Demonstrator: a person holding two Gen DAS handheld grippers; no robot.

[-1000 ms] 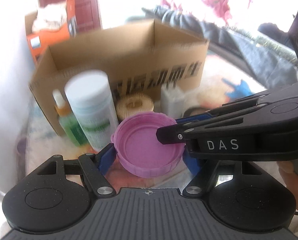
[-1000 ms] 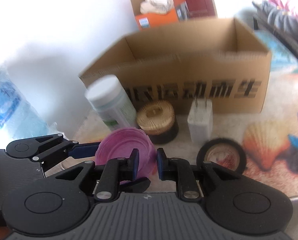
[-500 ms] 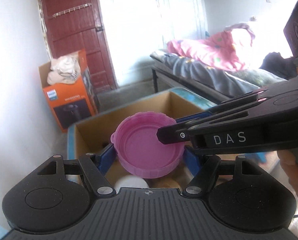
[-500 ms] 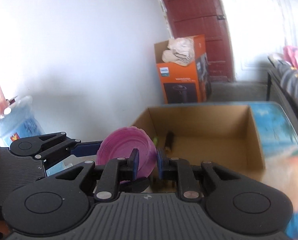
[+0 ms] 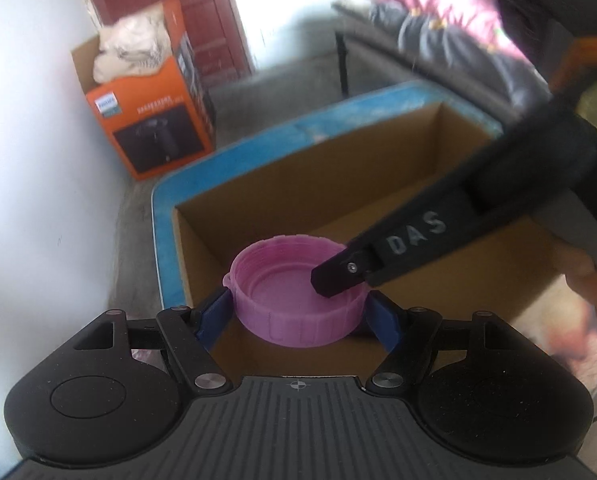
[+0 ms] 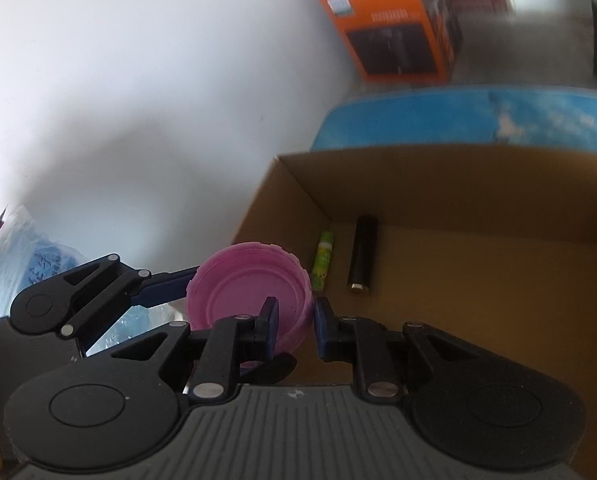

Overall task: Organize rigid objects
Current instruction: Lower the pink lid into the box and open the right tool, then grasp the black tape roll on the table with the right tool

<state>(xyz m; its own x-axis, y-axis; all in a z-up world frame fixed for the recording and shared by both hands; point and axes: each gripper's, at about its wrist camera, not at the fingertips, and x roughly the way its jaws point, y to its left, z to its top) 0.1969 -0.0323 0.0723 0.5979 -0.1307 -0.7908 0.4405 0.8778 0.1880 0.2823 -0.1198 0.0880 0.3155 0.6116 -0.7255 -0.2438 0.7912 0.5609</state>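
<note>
The left wrist view looks down over the pink lid (image 5: 298, 300), held open side up between the blue fingers (image 5: 214, 314) of the left tool (image 5: 298, 312), which is clamped on the lid's ribbed wall from both sides. The right tool (image 5: 338, 276) reaches in from 3 o'clock, one finger tip inside the lid at its 3 o'clock rim. This view shows the cardboard box (image 5: 318, 184) beneath the lid, but the floor of the box is mostly hidden by the lid and tools.

The right wrist view shows what the other does not: on the floor of the cardboard box (image 6: 478, 184) lie a green tube (image 6: 323, 259) and, just beside it at 3 o'clock, a dark cylinder (image 6: 363, 256), both near the box's far left corner. Here the pink lid (image 6: 250, 292) sits at 10 o'clock from the right tool (image 6: 296, 320), whose fingers pinch the lid's rim, one inside and one outside. The left tool (image 6: 170, 284) comes in from 9 o'clock. The lid hangs over the box's near left corner.

Readable writing: "DAS" in pale letters on the right tool's arm in the left view. The orange carton (image 5: 150, 120) on the floor at 11 o'clock bears a small blue-and-white label and a line of print, both too blurred to read. The blue-edged desk (image 5: 162, 216) carries the box.
</note>
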